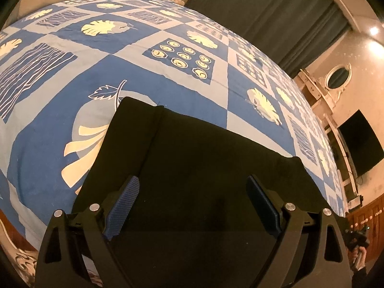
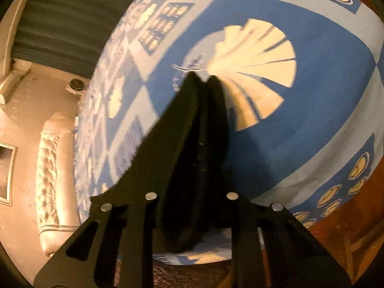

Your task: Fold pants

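The black pants (image 1: 196,158) lie on a bed with a blue patterned sheet (image 1: 148,60). In the left wrist view my left gripper (image 1: 193,204) hovers open over the pants, its blue pads (image 1: 123,206) wide apart with nothing between them. In the right wrist view my right gripper (image 2: 192,206) is shut on a fold of the black pants (image 2: 192,144), which hangs in a doubled strip from the jaws down to the sheet (image 2: 324,124). Its fingertips are hidden by the cloth.
Dark green curtains (image 1: 276,16) hang beyond the bed's far side. A wall-mounted dark screen (image 1: 360,141) is at the right. A pale tufted bench (image 2: 55,175) stands beside the bed. Wooden floor (image 2: 336,235) shows below the bed's edge.
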`<state>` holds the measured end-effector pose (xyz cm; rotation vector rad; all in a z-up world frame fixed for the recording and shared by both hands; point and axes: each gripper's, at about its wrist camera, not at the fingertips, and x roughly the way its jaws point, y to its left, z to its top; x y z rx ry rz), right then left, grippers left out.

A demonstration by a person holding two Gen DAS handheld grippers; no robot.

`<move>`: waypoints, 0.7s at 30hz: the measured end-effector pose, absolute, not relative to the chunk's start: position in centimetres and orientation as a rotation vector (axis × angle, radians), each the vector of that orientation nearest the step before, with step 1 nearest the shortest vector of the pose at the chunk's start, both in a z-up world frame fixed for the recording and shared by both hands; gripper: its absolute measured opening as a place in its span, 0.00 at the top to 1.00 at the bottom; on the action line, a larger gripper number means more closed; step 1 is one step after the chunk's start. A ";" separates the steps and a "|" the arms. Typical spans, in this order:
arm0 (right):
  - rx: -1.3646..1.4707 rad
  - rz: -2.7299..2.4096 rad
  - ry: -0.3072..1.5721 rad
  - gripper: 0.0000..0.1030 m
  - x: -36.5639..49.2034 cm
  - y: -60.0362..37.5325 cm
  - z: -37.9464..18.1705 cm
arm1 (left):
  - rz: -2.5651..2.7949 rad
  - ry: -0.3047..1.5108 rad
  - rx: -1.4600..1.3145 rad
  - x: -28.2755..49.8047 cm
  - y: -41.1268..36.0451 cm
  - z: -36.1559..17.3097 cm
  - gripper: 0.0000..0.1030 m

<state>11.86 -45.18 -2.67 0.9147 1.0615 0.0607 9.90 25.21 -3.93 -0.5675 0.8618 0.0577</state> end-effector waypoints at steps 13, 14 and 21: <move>0.807 0.185 0.941 0.80 13.2 -37.4 7.9 | 0.038 0.864 -0.587 10.0 25.7 -4.0 0.12; 0.792 0.202 0.934 0.80 13.2 -36.3 8.9 | 0.038 0.867 -0.586 10.1 25.7 -4.0 0.12; 0.678 0.342 0.907 0.80 13.9 -26.8 13.9 | 0.046 0.879 -0.594 10.3 25.8 -3.9 0.12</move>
